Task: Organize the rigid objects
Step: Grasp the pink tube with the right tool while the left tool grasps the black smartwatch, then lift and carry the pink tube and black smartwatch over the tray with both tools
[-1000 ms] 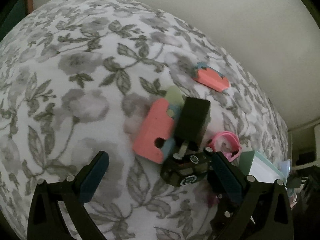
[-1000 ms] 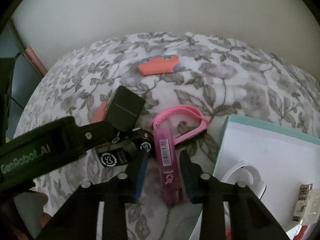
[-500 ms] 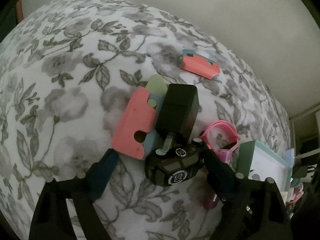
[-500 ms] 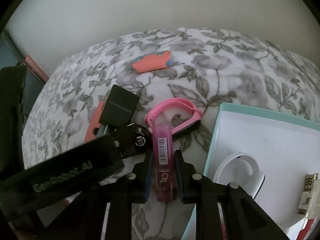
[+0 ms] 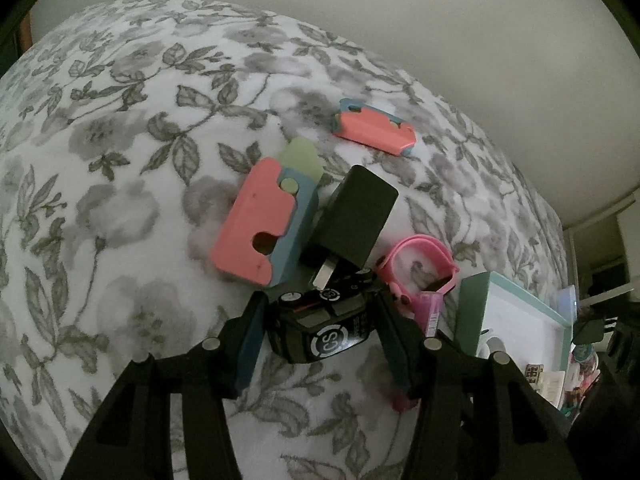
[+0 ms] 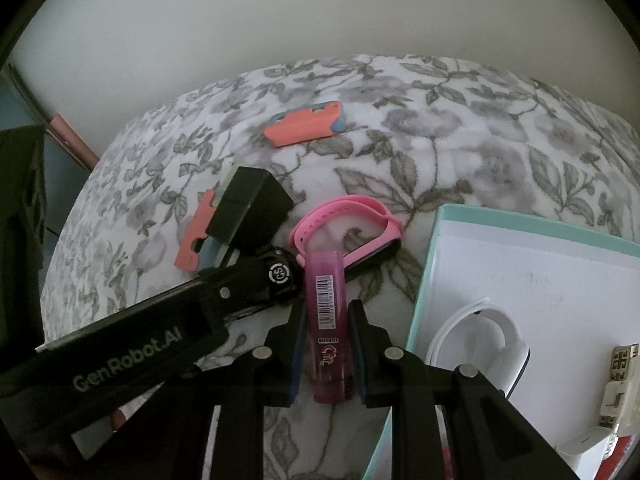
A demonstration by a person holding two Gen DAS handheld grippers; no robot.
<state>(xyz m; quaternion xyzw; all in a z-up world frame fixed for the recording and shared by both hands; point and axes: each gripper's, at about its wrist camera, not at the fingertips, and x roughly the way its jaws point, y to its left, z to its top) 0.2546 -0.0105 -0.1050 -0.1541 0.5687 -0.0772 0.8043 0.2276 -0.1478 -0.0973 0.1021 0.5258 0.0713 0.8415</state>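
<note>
The right gripper (image 6: 325, 354) is closed on the translucent magenta plastic tube with a barcode label (image 6: 326, 320); both pads bear on its sides, and its long axis runs straight ahead along the fingers, the far end pointing at the pink silicone wristband (image 6: 352, 220). The open white cardboard box with a teal rim (image 6: 430, 264) lies just to the right of this gripper, so the judged next move is a short lift and shift to the right. The left gripper (image 5: 318, 338) brackets the black compact device marked with a white circular logo (image 5: 320, 332); its jaws stand nearly closed, and firm contact cannot be confirmed. Just beyond that device lie a black plug adapter (image 5: 356, 216) and a coral-and-blue foam block (image 5: 260, 224). A second coral-and-blue foam block (image 5: 374, 132) lies farther off. All items rest on a bed with a grey floral cover (image 5: 120, 160), a soft, yielding surface. A plain pale wall (image 6: 320, 12) stands behind.
</note>
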